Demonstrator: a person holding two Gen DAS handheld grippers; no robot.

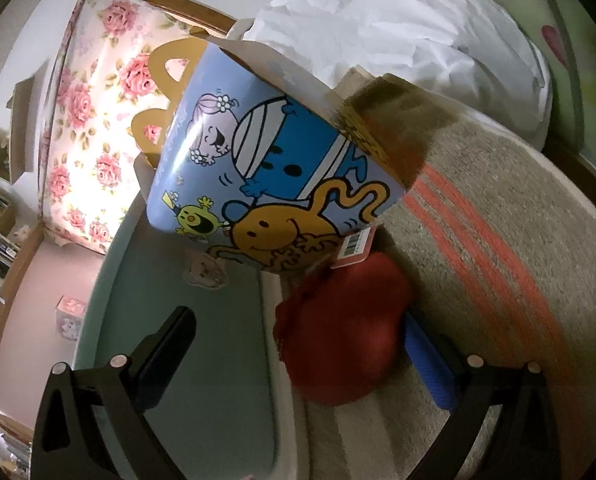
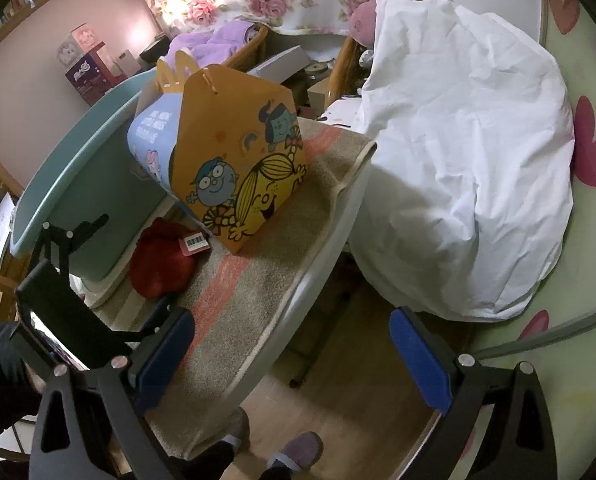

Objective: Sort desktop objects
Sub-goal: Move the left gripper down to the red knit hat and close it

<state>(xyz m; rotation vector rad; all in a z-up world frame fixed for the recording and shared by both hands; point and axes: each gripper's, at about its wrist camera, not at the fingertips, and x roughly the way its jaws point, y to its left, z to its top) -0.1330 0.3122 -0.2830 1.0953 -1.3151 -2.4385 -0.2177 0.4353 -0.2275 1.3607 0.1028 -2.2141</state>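
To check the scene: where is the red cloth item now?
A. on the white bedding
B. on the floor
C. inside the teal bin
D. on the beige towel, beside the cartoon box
D: the red cloth item lies on the beige towel, beside the cartoon box.

A small table with a rounded pale rim carries a beige terry towel with coral stripes. On the towel, a cartoon-printed cardboard meal box stands centrally; a red fabric pouch lies at its eight o'clock, a pale-green plastic tub at nine.
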